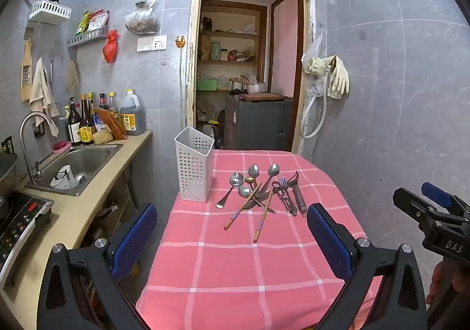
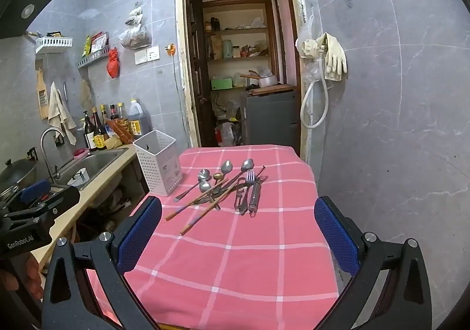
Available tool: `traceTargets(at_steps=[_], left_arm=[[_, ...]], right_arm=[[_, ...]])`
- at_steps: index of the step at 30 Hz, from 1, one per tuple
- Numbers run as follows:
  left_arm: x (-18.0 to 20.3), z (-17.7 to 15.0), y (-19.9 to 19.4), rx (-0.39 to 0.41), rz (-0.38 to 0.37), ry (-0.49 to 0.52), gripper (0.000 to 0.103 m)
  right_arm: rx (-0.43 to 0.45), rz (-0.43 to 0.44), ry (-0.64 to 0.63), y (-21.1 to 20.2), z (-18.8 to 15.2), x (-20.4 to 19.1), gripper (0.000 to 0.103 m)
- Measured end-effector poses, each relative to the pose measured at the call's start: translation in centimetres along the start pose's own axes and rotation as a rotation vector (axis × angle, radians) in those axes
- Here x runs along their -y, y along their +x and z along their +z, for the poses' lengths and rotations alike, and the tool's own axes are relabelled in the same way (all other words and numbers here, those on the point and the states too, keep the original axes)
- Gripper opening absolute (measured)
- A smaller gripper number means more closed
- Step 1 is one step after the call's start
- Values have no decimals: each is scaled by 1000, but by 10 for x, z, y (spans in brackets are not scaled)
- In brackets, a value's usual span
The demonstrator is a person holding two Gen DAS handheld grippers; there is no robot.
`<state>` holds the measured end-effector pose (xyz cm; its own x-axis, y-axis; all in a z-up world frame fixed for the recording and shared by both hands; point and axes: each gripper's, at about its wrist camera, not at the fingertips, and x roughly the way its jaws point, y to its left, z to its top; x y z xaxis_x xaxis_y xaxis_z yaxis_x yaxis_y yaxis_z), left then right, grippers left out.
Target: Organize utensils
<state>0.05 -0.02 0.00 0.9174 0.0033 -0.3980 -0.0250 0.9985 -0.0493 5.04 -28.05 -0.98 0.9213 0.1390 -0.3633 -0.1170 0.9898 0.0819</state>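
We see a table covered by a pink cloth with white checks (image 1: pixel 223 271), and on its far half a loose heap of utensils (image 1: pixel 260 194): several steel spoons (image 1: pixel 236 180), a steel fork (image 1: pixel 283 183), a pair of wooden chopsticks with striped ends (image 1: pixel 263 218) lying crossed over the spoon handles, and a metal peeler with a round handle (image 1: pixel 299 197) at the right edge of the heap. The pieces overlap, so handles lie over and under one another.

At the far left corner of the table stands a white perforated plastic utensil holder (image 1: pixel 195 165), upright, with nothing visible inside it, just beside the heap but not touching it.

Our left gripper (image 1: pixel 232 239) hovers over the near half of the cloth, its blue-padded fingers (image 1: pixel 135 239) spread wide with nothing between them. Our right gripper (image 2: pixel 238 233) is likewise released and holds nothing, its blue pads (image 2: pixel 336 239) flanking bare cloth. Each one shows at the edge of the other's view, held by a hand.

To the left, close against the table, runs a beige counter (image 1: pixel 88 197) with a steel sink (image 1: pixel 79 165), a curved tap (image 1: pixel 28 139) and a row of dark sauce bottles (image 1: pixel 85 121). Behind the table an open doorway (image 1: pixel 249 65) leads to shelves, and pale rubber gloves (image 1: pixel 337 74) hang on the grey tiled wall to its right.
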Motion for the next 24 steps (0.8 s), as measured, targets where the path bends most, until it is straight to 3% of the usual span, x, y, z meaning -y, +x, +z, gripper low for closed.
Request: traceTargets(at_steps=[24], left_arm=[[-2,-1,2,0,-8,-16,103]], right_arm=[[-7,3,2,2,0,-2,102]])
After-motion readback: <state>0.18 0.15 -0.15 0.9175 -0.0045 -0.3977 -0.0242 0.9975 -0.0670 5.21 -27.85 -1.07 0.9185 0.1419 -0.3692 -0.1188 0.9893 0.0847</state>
